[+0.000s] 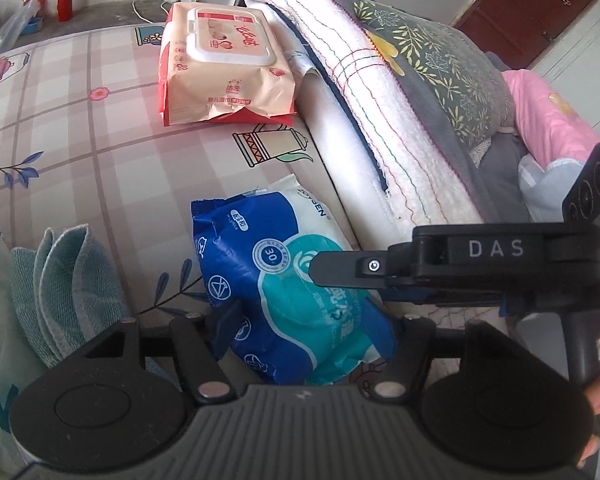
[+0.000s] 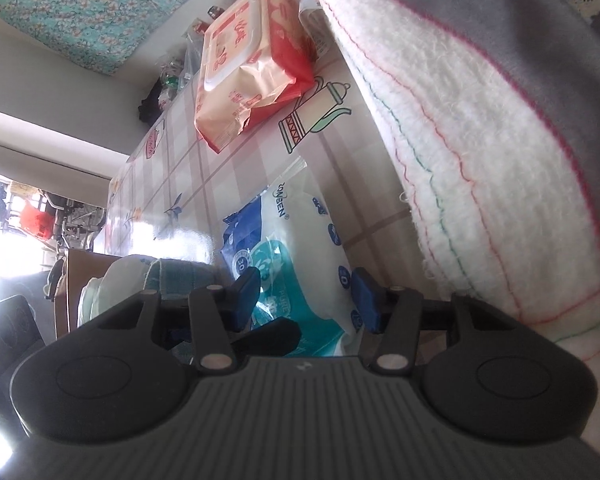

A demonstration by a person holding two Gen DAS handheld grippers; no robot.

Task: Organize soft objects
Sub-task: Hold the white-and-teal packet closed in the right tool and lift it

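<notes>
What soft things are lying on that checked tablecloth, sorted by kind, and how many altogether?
Packs of wipes: 2, the blue pack and the pink pack
Folded teal cloths: 1, teal cloth
Folded blanket piles: 1, white blanket with patterned bedding stacked on it
Total: 4

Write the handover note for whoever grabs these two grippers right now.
Left gripper: open, with a finger on either side of the blue wipes pack, seemingly not pressing it.
Right gripper: appears closed on that same pack.
Things: the blue pack lies on the checked tablecloth beside the folded white towel. The pink wipes pack is farther back against the towel. The folded teal cloth is at the near left.
Done: nothing visibly sorted yet.
Left: place the blue pack, probably by the pink pack, then the teal cloth.
</notes>
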